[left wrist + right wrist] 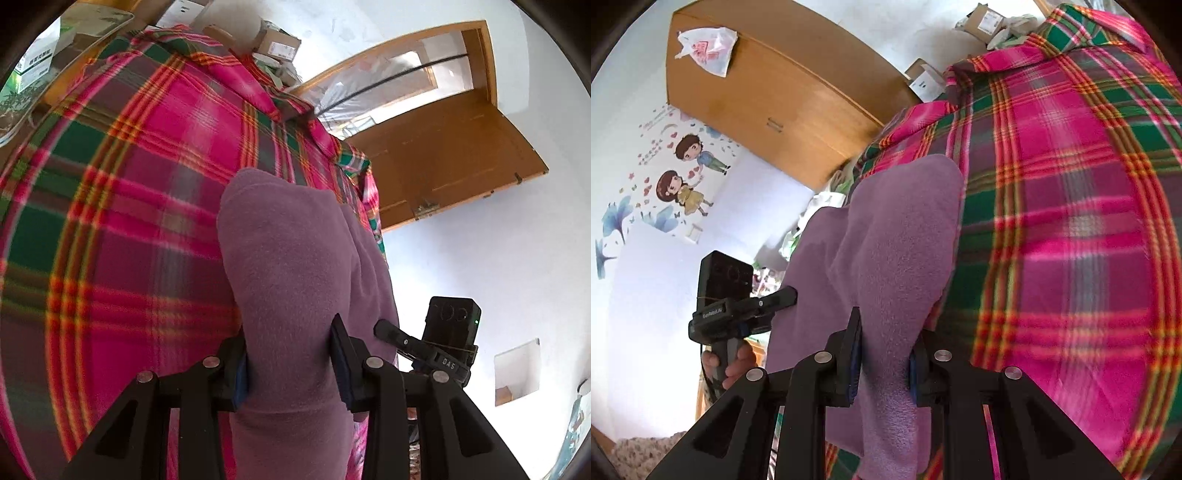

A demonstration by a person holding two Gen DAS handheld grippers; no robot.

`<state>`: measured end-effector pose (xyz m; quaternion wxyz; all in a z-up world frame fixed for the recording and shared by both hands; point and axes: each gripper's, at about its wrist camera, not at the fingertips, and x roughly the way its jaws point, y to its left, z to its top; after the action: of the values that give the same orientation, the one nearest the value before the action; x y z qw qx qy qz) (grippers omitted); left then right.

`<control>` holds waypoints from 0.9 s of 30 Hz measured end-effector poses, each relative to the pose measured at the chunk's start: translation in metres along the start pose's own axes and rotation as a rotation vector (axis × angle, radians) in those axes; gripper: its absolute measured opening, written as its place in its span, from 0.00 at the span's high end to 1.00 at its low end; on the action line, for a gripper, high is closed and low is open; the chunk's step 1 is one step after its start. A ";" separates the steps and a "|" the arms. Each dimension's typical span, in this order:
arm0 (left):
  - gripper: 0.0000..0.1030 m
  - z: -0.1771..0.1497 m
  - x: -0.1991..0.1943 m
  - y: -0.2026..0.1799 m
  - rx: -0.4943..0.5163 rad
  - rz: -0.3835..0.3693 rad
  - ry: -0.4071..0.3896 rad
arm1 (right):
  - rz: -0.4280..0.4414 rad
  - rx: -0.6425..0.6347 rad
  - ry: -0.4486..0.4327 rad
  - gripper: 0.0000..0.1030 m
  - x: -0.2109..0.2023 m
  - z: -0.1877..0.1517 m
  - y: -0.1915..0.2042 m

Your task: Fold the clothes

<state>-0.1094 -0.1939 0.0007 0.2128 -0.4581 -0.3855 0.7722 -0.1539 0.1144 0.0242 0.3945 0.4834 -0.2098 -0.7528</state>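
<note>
A purple fleece garment is held up off a bed covered by a pink, red and green plaid sheet. My left gripper is shut on a bunched edge of the garment, which stands up between its fingers. In the right wrist view the same purple garment rises between the pads of my right gripper, which is shut on it. Each gripper shows in the other's view: the right gripper at the garment's right edge, the left gripper at its left edge with a hand on its handle.
The plaid sheet fills the bed. Cardboard boxes and packages are piled at the bed's far side. An open wooden door stands on the right, a wooden wardrobe on the other side, beside a wall with cartoon stickers.
</note>
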 end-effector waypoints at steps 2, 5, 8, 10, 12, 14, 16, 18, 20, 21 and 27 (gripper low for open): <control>0.63 0.007 -0.001 0.006 -0.006 0.002 -0.008 | 0.007 0.001 0.003 0.80 0.009 0.007 0.000; 0.63 0.016 0.001 0.016 -0.016 0.004 -0.014 | 0.010 0.010 0.001 0.80 0.021 0.016 -0.002; 0.63 0.026 0.004 0.025 -0.025 0.008 -0.018 | 0.012 0.030 0.002 0.80 0.031 0.022 -0.007; 0.63 0.031 0.007 0.030 -0.031 0.013 -0.012 | 0.012 0.039 0.003 0.80 0.036 0.024 -0.010; 0.63 0.033 0.009 0.036 -0.044 0.011 -0.008 | 0.004 0.033 0.000 0.80 0.039 0.024 -0.011; 0.63 0.031 0.007 0.040 -0.048 0.008 -0.007 | -0.001 0.036 -0.001 0.80 0.041 0.024 -0.014; 0.63 0.031 0.006 0.044 -0.050 0.006 -0.001 | -0.002 0.043 0.002 0.80 0.043 0.025 -0.019; 0.63 0.031 0.006 0.049 -0.056 -0.006 0.007 | -0.002 0.045 0.003 0.80 0.044 0.026 -0.023; 0.61 0.033 0.008 0.052 -0.064 -0.012 0.013 | 0.000 0.049 0.007 0.80 0.044 0.026 -0.028; 0.61 0.034 0.009 0.053 -0.067 -0.013 0.015 | -0.003 0.052 0.010 0.79 0.045 0.026 -0.030; 0.58 0.032 0.003 0.055 -0.081 -0.025 0.029 | -0.008 0.069 0.007 0.77 0.046 0.023 -0.038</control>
<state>-0.1373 -0.2387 -0.0356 0.2092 -0.4726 -0.4189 0.7466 -0.1991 0.0989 -0.0181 0.3753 0.5001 -0.2326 -0.7449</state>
